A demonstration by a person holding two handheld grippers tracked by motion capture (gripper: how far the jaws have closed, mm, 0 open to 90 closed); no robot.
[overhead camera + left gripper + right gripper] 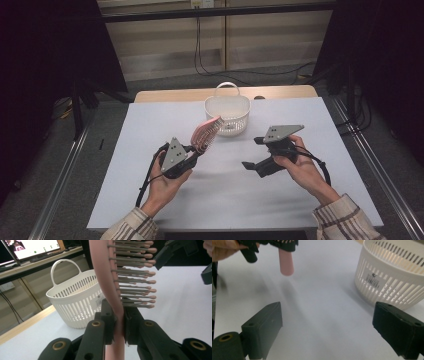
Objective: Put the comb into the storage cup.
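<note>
A pink hairbrush (206, 134) with long bristles is lifted above the white table, head pointing toward the basket. My left gripper (192, 153) is shut on its handle; in the left gripper view the jaws clamp the pink hairbrush (113, 290) just below the bristles. A white slotted basket (227, 112) with a loop handle stands at the table's far middle, also the basket (75, 300) and basket (392, 277) close by. My right gripper (252, 152) hovers open to the right, nothing between its fingers (264, 325). The brush's handle end (286, 261) hangs ahead of it.
The white table top (225, 195) sits on a wooden table whose far edge (165, 95) shows behind the basket. Metal frame rails run along both sides. A monitor (30, 247) stands on a bench beyond, and cables hang at the back wall.
</note>
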